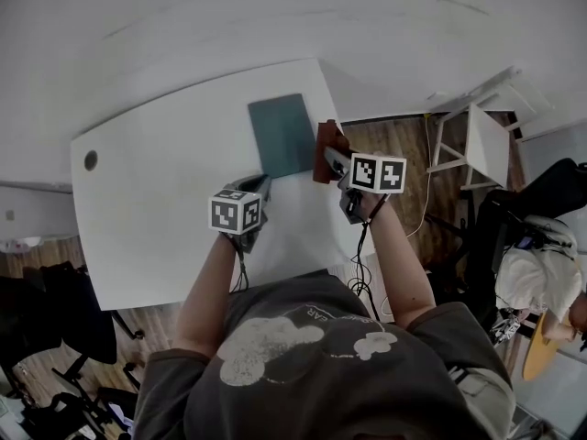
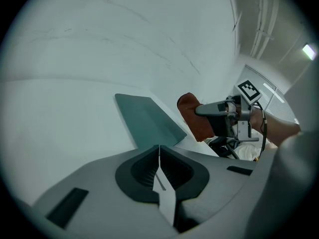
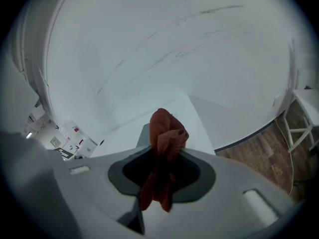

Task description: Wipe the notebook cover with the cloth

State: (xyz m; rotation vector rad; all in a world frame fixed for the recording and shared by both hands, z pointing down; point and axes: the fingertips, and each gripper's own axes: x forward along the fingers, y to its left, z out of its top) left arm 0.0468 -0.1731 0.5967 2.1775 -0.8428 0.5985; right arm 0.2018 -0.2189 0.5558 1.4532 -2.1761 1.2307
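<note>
Right gripper [image 1: 335, 161] jaws clamp the cloth [image 3: 167, 133] beside the notebook [image 1: 282, 134]; left gripper [image 2: 158, 156] jaws closed, empty; next, bring cloth onto cover.

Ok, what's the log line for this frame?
notebook flat on table | left gripper shut, empty | right gripper shut on cloth | cloth held beside notebook's right edge, off the cover

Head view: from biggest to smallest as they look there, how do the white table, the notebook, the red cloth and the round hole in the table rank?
1. table
2. notebook
3. cloth, partly hidden
4. hole
</note>
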